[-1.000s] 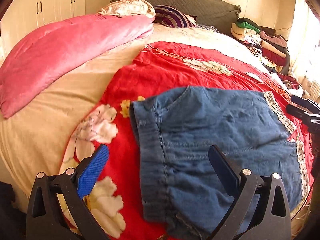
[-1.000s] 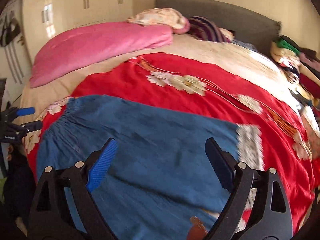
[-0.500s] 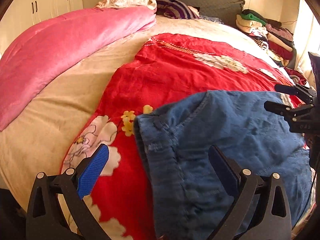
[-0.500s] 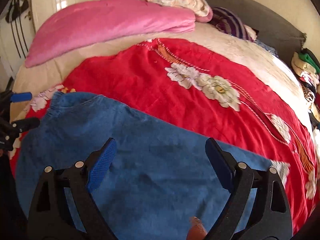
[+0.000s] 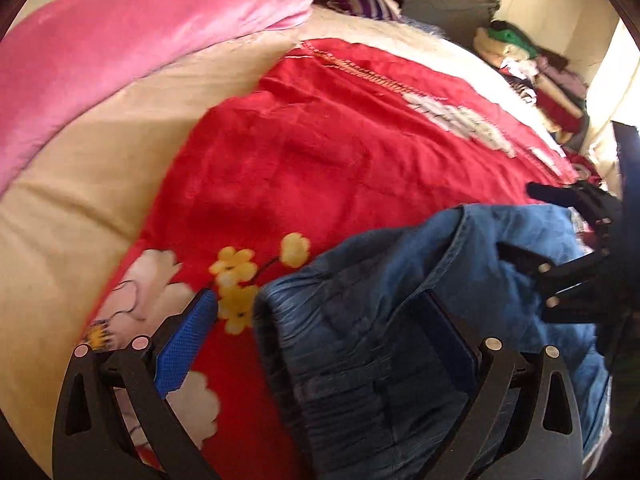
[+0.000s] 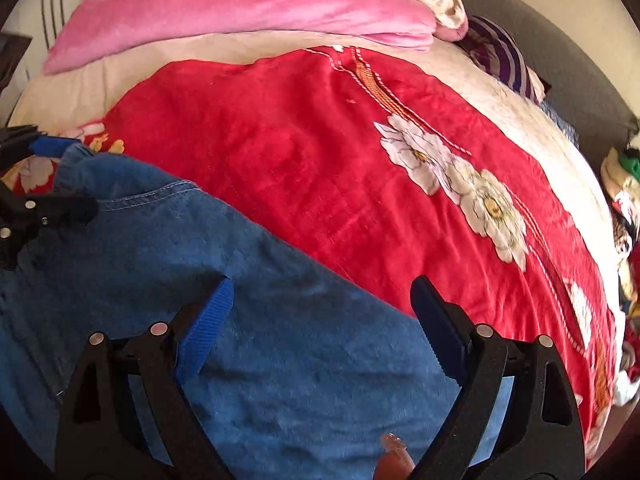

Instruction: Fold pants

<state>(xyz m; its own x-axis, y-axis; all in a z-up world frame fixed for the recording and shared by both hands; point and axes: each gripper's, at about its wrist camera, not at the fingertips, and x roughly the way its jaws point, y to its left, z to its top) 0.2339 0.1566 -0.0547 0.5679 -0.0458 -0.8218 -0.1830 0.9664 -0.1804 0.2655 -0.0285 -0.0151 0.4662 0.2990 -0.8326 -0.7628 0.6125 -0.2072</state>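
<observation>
Blue denim pants (image 5: 400,320) (image 6: 200,248) lie flat on a red floral blanket (image 5: 320,152) (image 6: 280,160). My left gripper (image 5: 316,320) hovers open low over the gathered waistband's corner; the waistband edge lies between its fingers, and the blue pad (image 5: 188,344) is over the blanket. My right gripper (image 6: 324,312) is open over the pants' far long edge, with the denim under its left finger and the blanket under its right. Each gripper shows in the other's view: the right gripper (image 5: 516,218) at the right edge, the left gripper (image 6: 80,176) at the left edge.
A pink quilt (image 5: 120,52) (image 6: 240,4) lies along the bed's far left side on a beige sheet (image 5: 80,208). A striped pillow (image 6: 500,56) and the dark headboard (image 6: 560,40) are behind. Piled clothes (image 5: 540,80) sit at the right. A person's fingertip (image 6: 394,460) shows at the bottom.
Both grippers have come down and forward towards the pants, which now fill more of each view. The right gripper has rolled. Both stay wide open.
</observation>
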